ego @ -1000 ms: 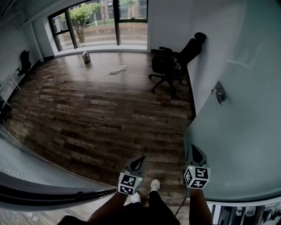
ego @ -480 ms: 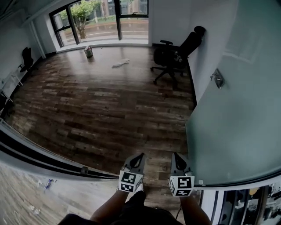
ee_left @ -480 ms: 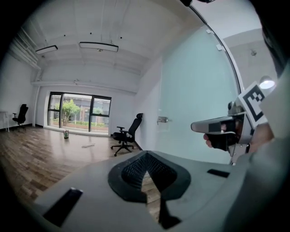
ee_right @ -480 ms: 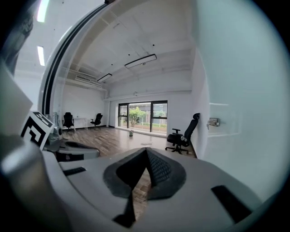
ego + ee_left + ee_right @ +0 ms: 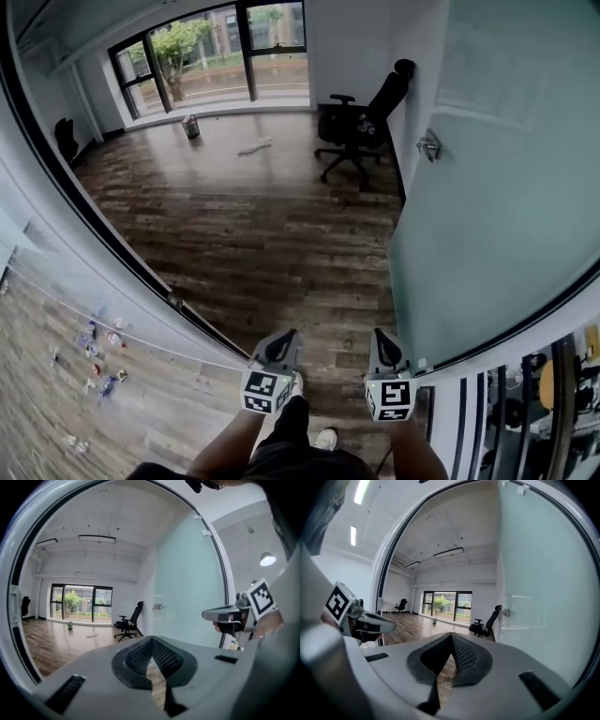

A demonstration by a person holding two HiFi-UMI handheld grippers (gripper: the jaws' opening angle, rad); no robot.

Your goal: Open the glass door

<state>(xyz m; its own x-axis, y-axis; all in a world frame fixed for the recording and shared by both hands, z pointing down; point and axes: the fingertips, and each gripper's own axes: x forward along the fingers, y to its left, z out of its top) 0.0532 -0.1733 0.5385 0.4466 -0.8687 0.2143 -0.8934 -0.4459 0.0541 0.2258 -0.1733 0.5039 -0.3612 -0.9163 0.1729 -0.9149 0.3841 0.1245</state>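
- Bare room, wooden floor (image 5: 244, 234); office chair (image 5: 361, 122) by the far wall.
- Glass door (image 5: 487, 216) stands open at the right.
- Left gripper (image 5: 281, 337) and right gripper (image 5: 380, 337): jaws together, nothing held.

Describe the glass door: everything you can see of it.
The glass door is one tall frosted pane with a pale green tint. A small metal handle fitting sits near its far edge, and a paler rectangular patch shows higher up. It stands open and upright at the right, its lower edge along the wood floor. The right gripper is beside its near corner; whether they touch cannot be told.
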